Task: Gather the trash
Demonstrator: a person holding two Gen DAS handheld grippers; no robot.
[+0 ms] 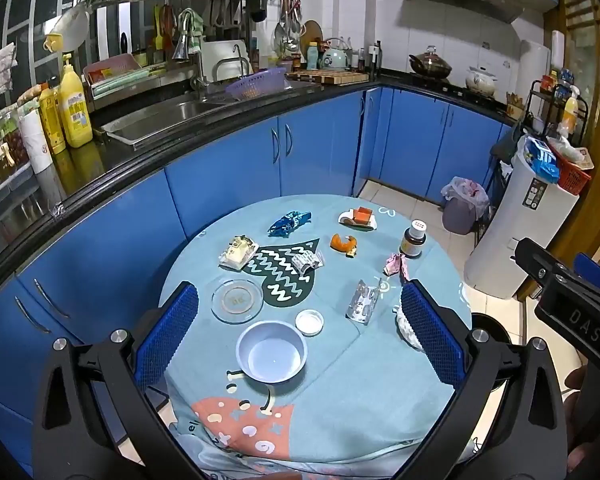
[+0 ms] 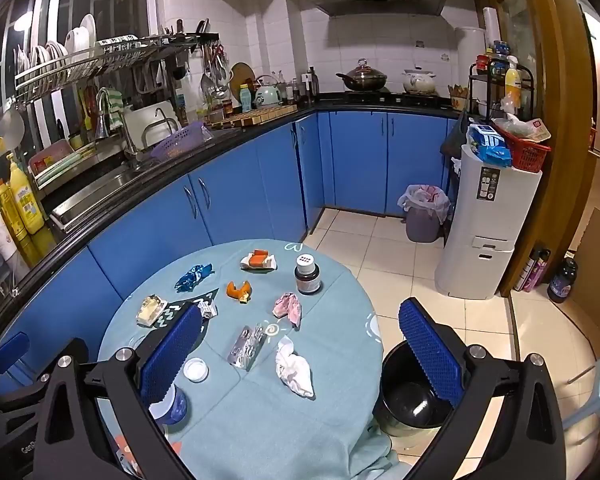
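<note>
Kitchen table point(image 2: 332, 432) holds scattered trash; the tissue point(image 2: 294, 368) lies ahead between the right gripper's point(image 2: 300, 360) spread, empty jaws, beside the bin point(image 2: 410, 404). Left gripper point(image 1: 300, 336), released too, sits farther.

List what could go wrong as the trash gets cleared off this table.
1. The brown bottle stands right beside the pink wrapper; grabbing the wrapper may tip it.
2. The black bin sits low beside the table's edge, so the white tissue could miss it.
3. The flat blister pack may slip from the open right hand-held gripper.
</note>
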